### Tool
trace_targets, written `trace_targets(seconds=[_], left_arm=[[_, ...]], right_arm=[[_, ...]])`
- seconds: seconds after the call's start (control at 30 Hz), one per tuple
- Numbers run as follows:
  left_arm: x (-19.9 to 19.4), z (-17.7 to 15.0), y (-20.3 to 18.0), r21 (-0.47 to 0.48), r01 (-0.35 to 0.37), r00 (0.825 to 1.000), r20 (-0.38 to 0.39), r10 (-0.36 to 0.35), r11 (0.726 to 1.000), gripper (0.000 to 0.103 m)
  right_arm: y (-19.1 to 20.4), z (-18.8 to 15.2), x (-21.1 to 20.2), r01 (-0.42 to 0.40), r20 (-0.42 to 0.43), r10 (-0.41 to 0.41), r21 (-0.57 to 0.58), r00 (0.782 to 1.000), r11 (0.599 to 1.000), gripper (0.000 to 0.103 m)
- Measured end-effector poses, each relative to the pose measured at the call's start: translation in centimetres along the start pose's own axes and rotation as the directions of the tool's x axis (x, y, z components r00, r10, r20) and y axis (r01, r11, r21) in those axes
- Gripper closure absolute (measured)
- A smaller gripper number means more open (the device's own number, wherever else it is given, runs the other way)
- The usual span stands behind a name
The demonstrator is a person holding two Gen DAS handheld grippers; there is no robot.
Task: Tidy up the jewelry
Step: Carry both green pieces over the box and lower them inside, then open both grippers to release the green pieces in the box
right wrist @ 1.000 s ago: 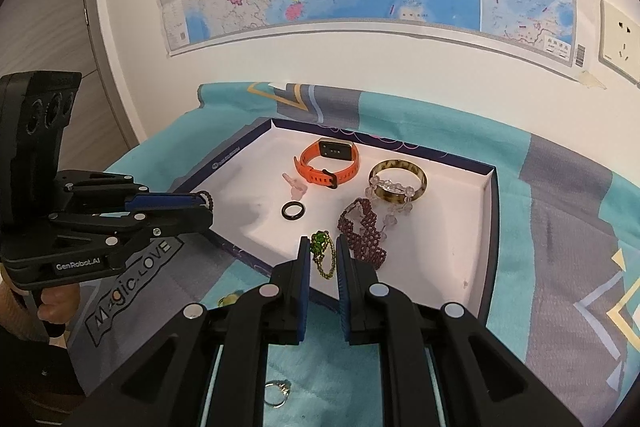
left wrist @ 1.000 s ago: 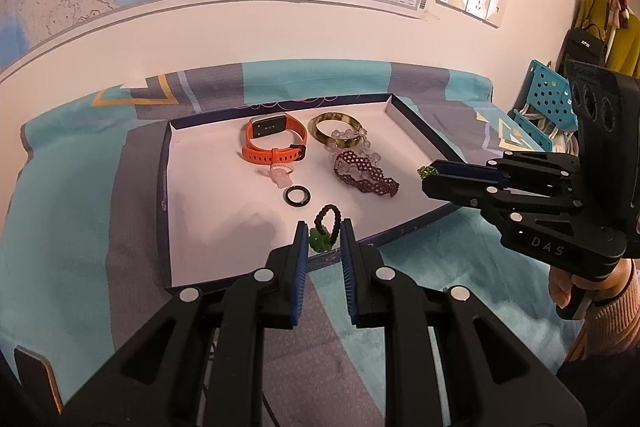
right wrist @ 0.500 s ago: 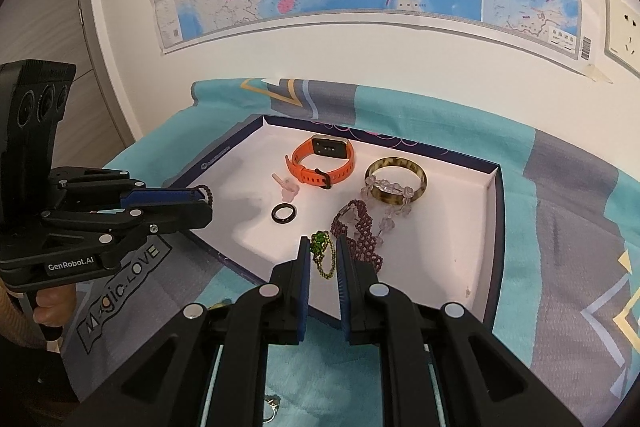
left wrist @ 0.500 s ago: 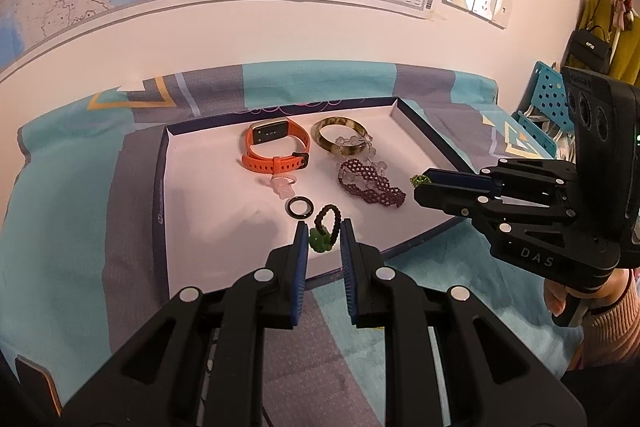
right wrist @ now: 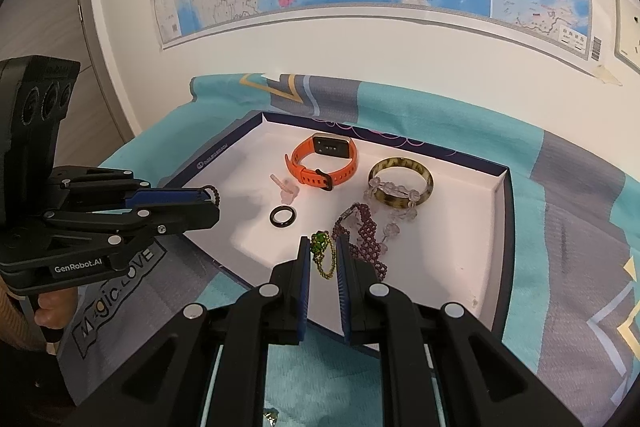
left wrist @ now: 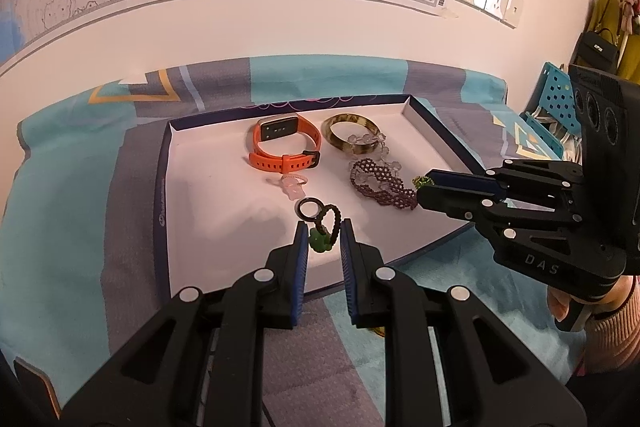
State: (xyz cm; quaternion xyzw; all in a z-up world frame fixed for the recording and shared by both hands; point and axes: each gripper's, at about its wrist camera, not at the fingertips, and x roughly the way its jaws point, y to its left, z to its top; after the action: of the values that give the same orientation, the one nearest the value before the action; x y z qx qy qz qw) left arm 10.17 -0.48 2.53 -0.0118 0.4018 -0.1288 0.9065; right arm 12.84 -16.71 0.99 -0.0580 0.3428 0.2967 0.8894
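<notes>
Meanwhile, a dark beaded loop with a green charm (left wrist: 323, 231) is being clasped by the left gripper (left wrist: 323, 242), while a green-gem chain (right wrist: 322, 254) is being pinched by the right gripper (right wrist: 323, 255) over the tray (right wrist: 503, 227).

A teal-and-grey patterned cloth (right wrist: 560, 195) covers the surface; the shallow white tray (right wrist: 505, 227) lies at its centre; a small ring (right wrist: 271, 417) at six o'clock.

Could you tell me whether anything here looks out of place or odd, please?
One small ring, partly in view, lies on the teal cloth outside the tray, while the other loose pieces sit inside. The clear bead bracelet is also draped across the bangle.
</notes>
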Motion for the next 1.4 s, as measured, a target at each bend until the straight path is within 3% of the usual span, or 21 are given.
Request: trace_targets(seconds=[1.4], left_arm=[[3.3,0.6,0.6,-0.031,-0.004,0.997,-0.074,0.001,1.000,0.086]], right_arm=[[-0.5,0.6,2.9,0.011,-0.064,-0.011,0.011,0.998,1.000,0.092]])
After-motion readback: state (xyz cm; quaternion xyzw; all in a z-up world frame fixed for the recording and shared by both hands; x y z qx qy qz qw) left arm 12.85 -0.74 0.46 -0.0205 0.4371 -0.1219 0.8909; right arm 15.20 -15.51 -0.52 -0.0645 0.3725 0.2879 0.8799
